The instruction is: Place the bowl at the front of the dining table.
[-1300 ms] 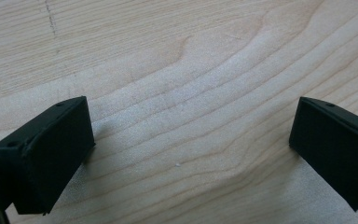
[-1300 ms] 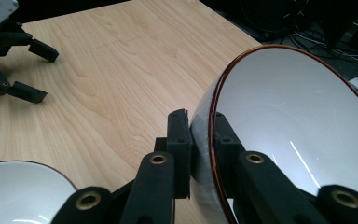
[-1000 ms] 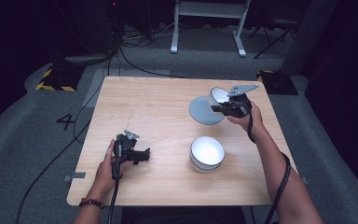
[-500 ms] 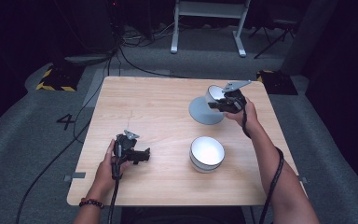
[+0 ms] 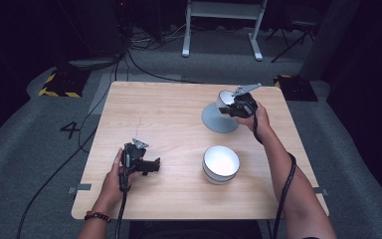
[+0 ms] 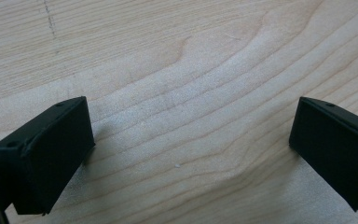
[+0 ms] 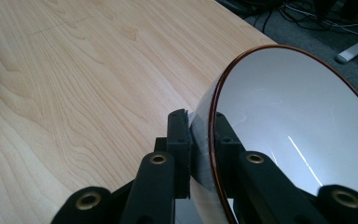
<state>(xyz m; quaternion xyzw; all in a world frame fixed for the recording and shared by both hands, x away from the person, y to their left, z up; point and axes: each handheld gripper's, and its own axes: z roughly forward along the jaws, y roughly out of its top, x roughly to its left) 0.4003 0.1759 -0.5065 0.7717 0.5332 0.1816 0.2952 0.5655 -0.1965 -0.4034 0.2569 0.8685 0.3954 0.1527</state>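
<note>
The counter [image 5: 169, 124] is a pale wood-grain board, square-cut and bare-edged, sitting in the middle of the high view. Its grain runs in long wavy bands, plain in both gripper views, and a faint thin line marks it near the upper middle. Around it lies grey carpet [image 5: 40, 164], with the rest of the room dark. Black cables [image 5: 144, 45] trail across the floor in the upper part of the frame, beside the white legs of a stand [image 5: 219, 30] at top centre. Two black-and-yellow striped pads lie on the floor, one at upper left [image 5: 59, 84] and one at the right [image 5: 291, 87]. A white numeral "4" [image 5: 72, 129] is marked on the carpet at the left; no other writing can be read.

The right hand-held gripper [image 5: 236, 107], at the upper right of the counter, has its jaws pinched on the rim of a tilted bowl [image 7: 298, 121], grey outside, glossy white inside with a thin brown edge, held over a grey saucer-like plate [image 5: 216, 122]. A second white bowl [image 5: 221, 163] stands upright at lower centre-right, well apart from it. The left hand-held gripper [image 5: 142, 164], at the lower left, lies low against the wood with its jaws spread wide and nothing between them.
</note>
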